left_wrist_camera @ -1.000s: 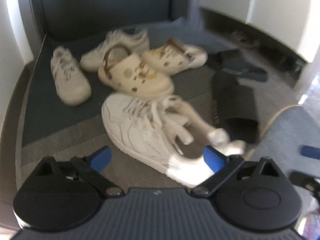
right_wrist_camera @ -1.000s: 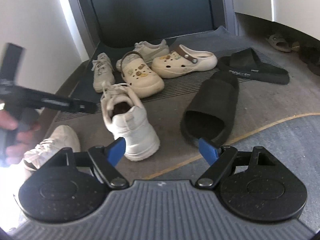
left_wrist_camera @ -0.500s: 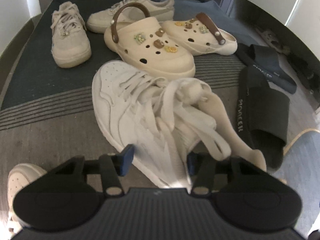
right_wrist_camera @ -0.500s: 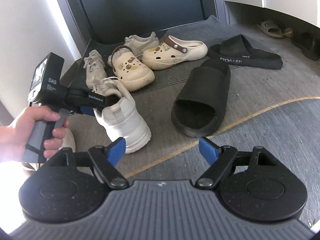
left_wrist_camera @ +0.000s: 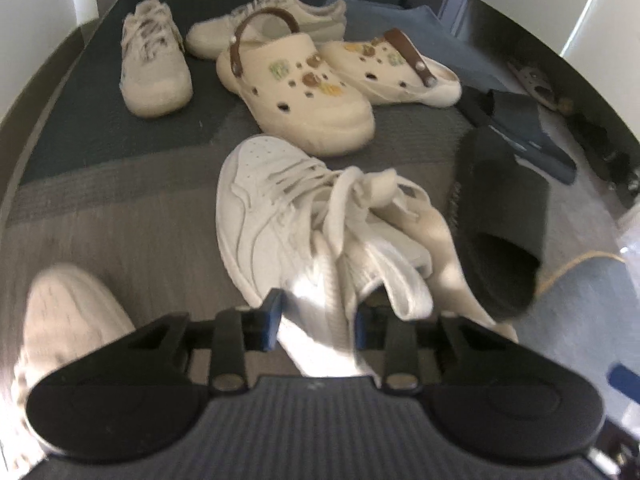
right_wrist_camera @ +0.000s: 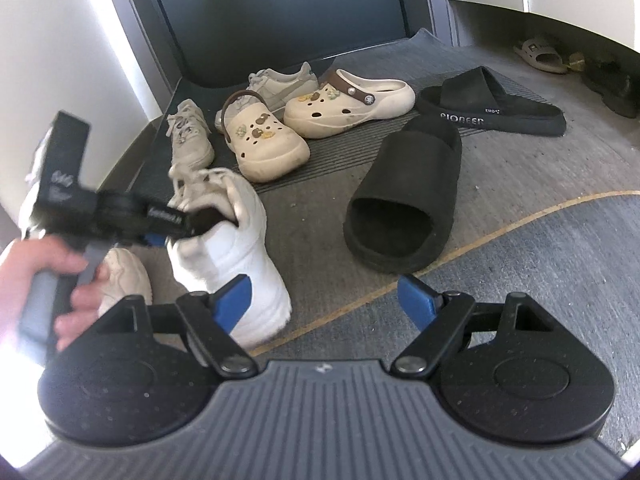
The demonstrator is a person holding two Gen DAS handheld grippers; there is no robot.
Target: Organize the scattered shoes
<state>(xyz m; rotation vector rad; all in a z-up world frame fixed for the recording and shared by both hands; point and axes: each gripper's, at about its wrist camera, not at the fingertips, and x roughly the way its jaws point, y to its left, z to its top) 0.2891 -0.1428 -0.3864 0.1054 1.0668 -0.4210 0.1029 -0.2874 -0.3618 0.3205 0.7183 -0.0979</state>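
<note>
My left gripper (left_wrist_camera: 318,322) is shut on the collar of a white lace-up sneaker (left_wrist_camera: 276,216); the right wrist view shows the left gripper (right_wrist_camera: 168,232) clamped on the sneaker (right_wrist_camera: 236,248), its heel raised off the floor. A second white sneaker (left_wrist_camera: 64,320) lies at the lower left. My right gripper (right_wrist_camera: 324,300) is open and empty above the floor, near a black slide (right_wrist_camera: 404,192). Two cream clogs (right_wrist_camera: 264,140) (right_wrist_camera: 352,100), two beige sneakers (right_wrist_camera: 190,136) (right_wrist_camera: 280,80) and another black slide (right_wrist_camera: 492,104) lie on the mat.
A dark doormat (right_wrist_camera: 360,148) lies before a dark door (right_wrist_camera: 272,4). White walls (right_wrist_camera: 60,40) flank it. More footwear (right_wrist_camera: 540,52) sits along the right wall. A yellow line (right_wrist_camera: 500,232) crosses the grey floor.
My left gripper has closed further on the white sneaker's collar and tilted its heel up. The right gripper stays open and has shifted slightly closer.
</note>
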